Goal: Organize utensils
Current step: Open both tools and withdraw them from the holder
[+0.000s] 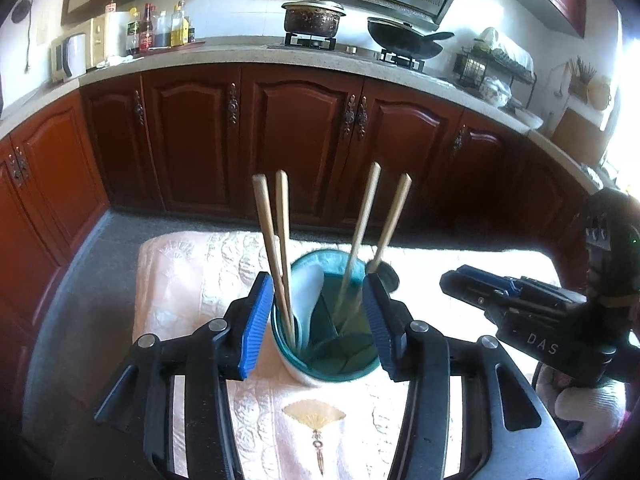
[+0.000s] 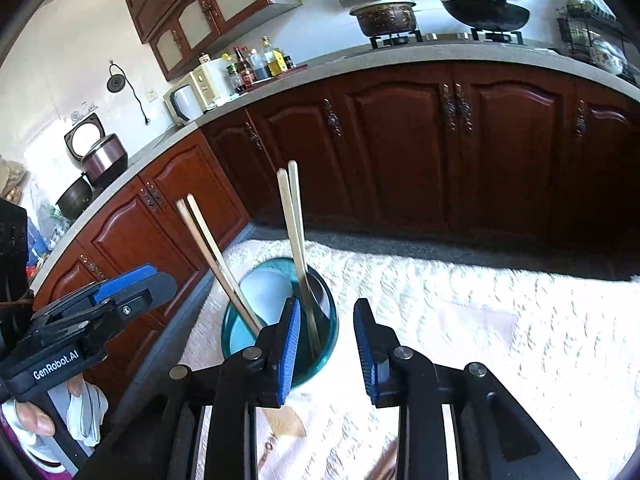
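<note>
Left claw (image 1: 320, 320) open, chopsticks (image 1: 280, 248) in cup (image 1: 320, 368)

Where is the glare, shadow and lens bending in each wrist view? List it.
Left wrist view: sunlight blows out the window corner at far right; the long grey stone countertop bows from fisheye. Right wrist view: the pale embroidered tablecloth is washed out by sun, a hard shadow band crosses its far edge, and the teal cylindrical utensil holder stays sharp.

Right tongs (image 2: 326, 344) agape, empty, just right of teal holder (image 2: 240, 332); four chopsticks (image 2: 294, 216) standing inside.
</note>
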A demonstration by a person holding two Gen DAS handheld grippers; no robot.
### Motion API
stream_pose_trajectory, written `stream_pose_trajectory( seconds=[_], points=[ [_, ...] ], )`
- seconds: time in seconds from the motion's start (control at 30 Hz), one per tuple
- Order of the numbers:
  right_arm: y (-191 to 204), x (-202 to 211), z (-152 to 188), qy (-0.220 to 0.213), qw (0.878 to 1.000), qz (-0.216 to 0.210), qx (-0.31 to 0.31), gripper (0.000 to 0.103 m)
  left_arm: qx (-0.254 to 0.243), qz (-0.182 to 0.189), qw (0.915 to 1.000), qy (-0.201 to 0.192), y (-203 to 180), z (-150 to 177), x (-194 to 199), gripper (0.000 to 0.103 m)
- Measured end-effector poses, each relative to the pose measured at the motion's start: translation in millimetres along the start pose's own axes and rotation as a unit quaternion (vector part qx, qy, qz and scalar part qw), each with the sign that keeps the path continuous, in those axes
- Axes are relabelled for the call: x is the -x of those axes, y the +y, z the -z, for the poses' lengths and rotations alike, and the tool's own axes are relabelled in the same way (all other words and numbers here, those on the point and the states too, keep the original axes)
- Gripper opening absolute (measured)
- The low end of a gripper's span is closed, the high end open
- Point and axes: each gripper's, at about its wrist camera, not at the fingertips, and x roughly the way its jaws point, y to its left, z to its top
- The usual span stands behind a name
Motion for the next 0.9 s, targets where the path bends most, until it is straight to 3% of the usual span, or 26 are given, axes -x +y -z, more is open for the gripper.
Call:
stream_pose_trajectory(
  seconds=[0.27, 0.63, 0.9],
  points=[
    [-4.7, 21.6, 28.8, 0.005, 1.000, 0.024, -0.006, 0.031, -0.021, -0.001, 0.9997, 0.014, -27.7, 26.1, 0.6, 0.051],
    [-32.4, 38.5, 78.4, 0.037, 0.997, 0.058, -0.035, 0.032, -0.042, 0.024, 0.9977, 0.046, -60.4, 56.9, -6.5, 0.052],
    [-72.2, 6.8, 125.5, 0.106, 0.988, 0.078, -0.079, 0.033, -0.043, 0.029, 0.9942, 0.094, -64.9, 84.0, -29.3, 0.052]
  ],
)
